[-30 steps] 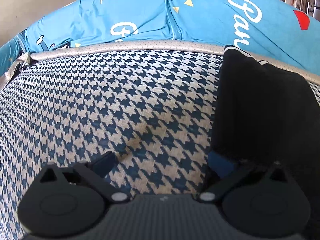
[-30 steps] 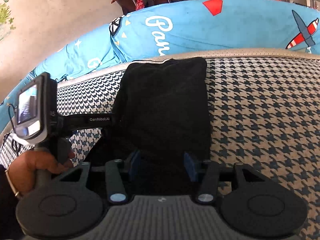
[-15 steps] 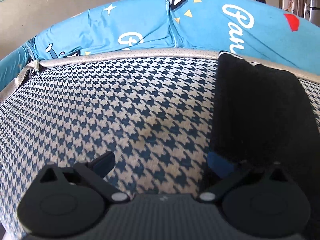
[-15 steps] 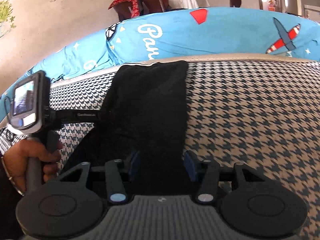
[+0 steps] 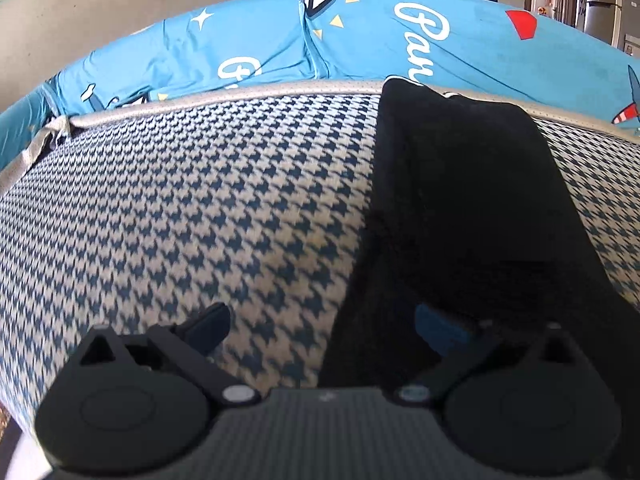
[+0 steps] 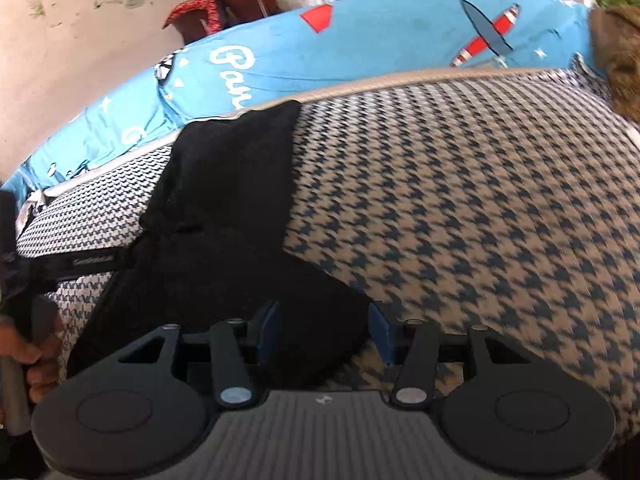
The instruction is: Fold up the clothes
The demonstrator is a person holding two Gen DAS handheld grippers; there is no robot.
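Note:
A black garment [image 5: 472,200] lies lengthwise on the houndstooth seat [image 5: 200,208], running from the back trim towards me. My left gripper [image 5: 322,326] is open wide and straddles the garment's left edge: its right finger [image 5: 436,328] is over the black cloth, its left finger [image 5: 208,324] over bare seat. In the right wrist view the garment [image 6: 224,208] has its near end pulled aslant to the right. There my right gripper [image 6: 324,334] is half-closed, with that end bunched between its pads. The cloth under the gripper body is hidden.
Blue printed cushions [image 5: 360,40] line the back behind a beige trim [image 5: 240,92]. A brown furry thing [image 6: 618,64] sits at the seat's far right. A person's hand [image 6: 38,360] holds the left gripper's handle at the left edge. Bare houndstooth seat [image 6: 480,208] stretches to the right.
Both grippers have shifted to the right. The garment's near end went along with the right gripper and now slants right. Its left edge has come in between the left jaws.

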